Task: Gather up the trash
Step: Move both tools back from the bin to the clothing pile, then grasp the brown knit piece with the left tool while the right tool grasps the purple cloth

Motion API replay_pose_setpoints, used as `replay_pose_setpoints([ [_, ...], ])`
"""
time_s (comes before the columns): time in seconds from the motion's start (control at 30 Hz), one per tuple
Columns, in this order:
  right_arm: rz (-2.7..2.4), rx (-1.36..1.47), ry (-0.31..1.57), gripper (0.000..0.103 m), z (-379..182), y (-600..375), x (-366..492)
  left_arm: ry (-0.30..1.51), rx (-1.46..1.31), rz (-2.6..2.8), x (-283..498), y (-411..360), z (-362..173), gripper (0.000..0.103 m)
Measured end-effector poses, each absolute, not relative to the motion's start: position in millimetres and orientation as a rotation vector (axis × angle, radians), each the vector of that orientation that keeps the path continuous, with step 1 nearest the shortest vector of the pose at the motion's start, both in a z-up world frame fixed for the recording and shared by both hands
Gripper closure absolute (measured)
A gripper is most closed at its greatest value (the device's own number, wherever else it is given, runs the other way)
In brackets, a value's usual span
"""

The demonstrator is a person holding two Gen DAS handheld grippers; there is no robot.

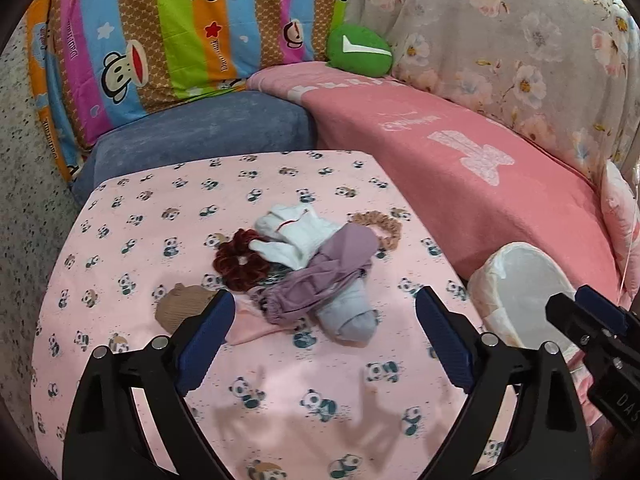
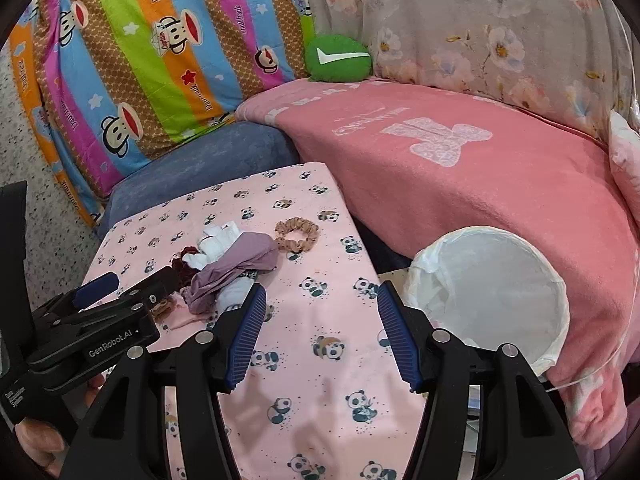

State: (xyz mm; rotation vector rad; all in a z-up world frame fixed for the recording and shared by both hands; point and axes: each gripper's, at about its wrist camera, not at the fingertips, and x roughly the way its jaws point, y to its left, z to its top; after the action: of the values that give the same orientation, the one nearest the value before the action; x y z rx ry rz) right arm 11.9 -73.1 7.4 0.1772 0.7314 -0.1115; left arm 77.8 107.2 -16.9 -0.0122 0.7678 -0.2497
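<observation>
Clothes pile (image 1: pixel 308 276) heaped on panda cloth (image 1: pixel 132 264): socks, scrunchies, mauve fabric.
Left gripper (image 1: pixel 325 310) and right gripper (image 2: pixel 320 304) are held open, empty.

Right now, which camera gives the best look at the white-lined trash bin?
The right wrist view: the white-lined trash bin shows nearly its whole round opening beside the panda-print table. The left wrist view catches only part of it, at the right edge behind the other tool.
</observation>
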Motion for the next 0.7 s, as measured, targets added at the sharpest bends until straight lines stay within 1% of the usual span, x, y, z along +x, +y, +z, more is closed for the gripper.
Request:
replay_pose_setpoints([
  [0.13, -0.077, 0.177, 0.751, 0.044, -0.9, -51.9, 22.7, 0.797, -0.004, -0.189, 87.1, 136.8, -30.1, 0.014],
  [0.23, -0.056, 0.183, 0.763, 0.04, -8.3, -38.0, 31.9, 0.826, -0.009, -0.149, 97.0, 157.1, -41.0, 0.014],
  [0.53, -0.011, 0.18, 0.823, 0.04, -34.6, -4.3, 73.4, 0.922, -0.034, -0.124, 131.6, 195.5, -79.0, 0.014],
  [0.7, -0.007, 0.18, 0.847, 0.04, -47.0, 7.5, 99.5, 0.988, -0.113, -0.119, 149.7, 215.8, -100.8, 0.014],
])
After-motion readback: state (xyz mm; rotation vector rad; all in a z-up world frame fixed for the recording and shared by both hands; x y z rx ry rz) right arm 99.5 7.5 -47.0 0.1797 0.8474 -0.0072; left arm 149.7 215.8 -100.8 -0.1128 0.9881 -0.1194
